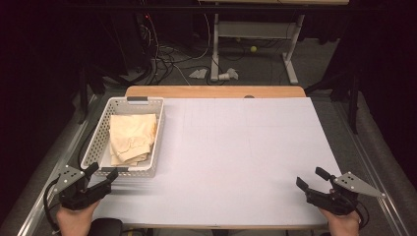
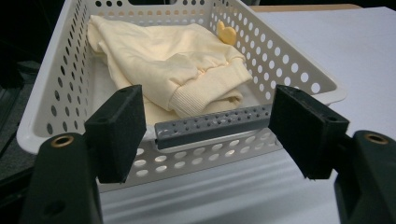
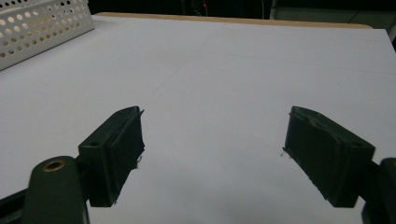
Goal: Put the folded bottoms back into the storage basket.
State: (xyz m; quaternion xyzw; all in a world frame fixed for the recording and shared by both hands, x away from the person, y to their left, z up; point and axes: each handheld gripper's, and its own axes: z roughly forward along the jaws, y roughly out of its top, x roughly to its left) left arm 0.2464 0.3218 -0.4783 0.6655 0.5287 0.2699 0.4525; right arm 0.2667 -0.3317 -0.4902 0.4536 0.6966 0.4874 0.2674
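A white perforated basket [image 1: 96, 140] stands at the table's left side, with grey handles at both ends. A crumpled pale yellow garment [image 1: 131, 137] lies inside it. My left gripper [image 1: 102, 172] is open just in front of the basket's near end, holding nothing. In the left gripper view its jaws stand wide on either side of the near grey handle [image 2: 212, 126], short of it, and the garment [image 2: 173, 70] shows beyond. My right gripper [image 1: 311, 179] is open low over the bare white table at the near right, and the right gripper view shows its jaws [image 3: 212, 154] wide apart over the white surface.
The table [image 1: 246, 147] has a white top with a wooden strip along its far edge. A corner of the basket [image 3: 42, 23] shows at the upper left of the right gripper view. Beyond the table are a desk frame, cables and small objects on the floor.
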